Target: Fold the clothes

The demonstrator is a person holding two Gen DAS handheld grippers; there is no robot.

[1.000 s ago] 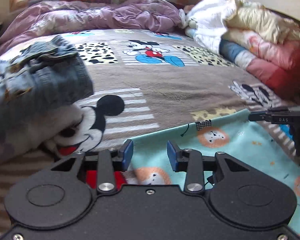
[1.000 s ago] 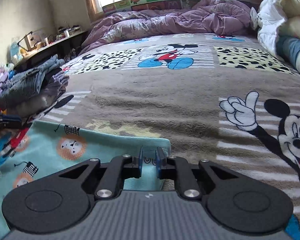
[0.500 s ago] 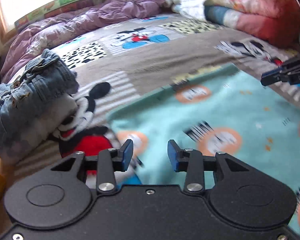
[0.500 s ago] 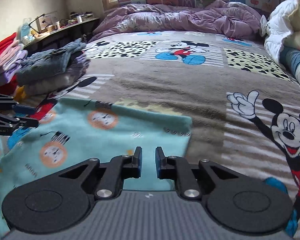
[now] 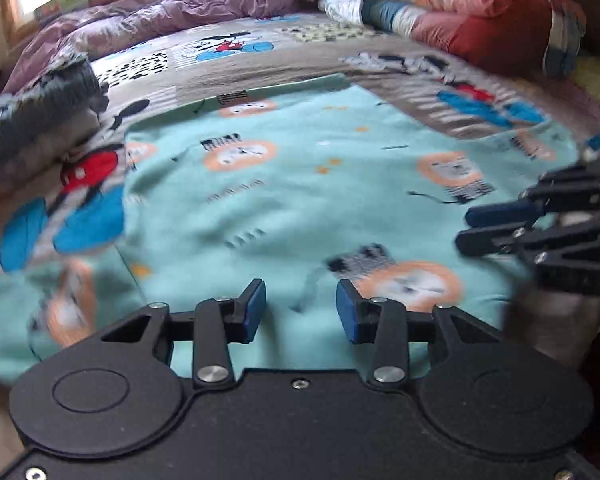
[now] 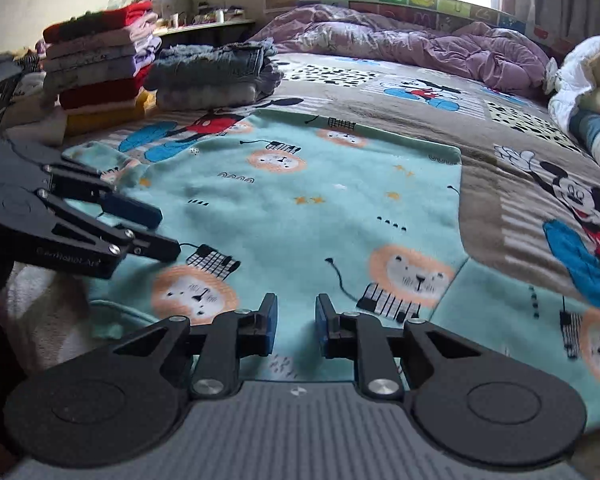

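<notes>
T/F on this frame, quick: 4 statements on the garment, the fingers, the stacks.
1. The teal lion-print garment lies spread on the bed. True.
2. The right gripper pinches the garment. False: its fingers are opening, nothing clamped.
3. Folded clothes stacks sit beyond the left gripper. True.
4. The left gripper's fingers are pressed shut. False: a clear gap shows between them.

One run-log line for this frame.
teal lion-print garment: flat on cartoon-mouse blanket | left gripper: open, empty | right gripper: opening, empty
</notes>
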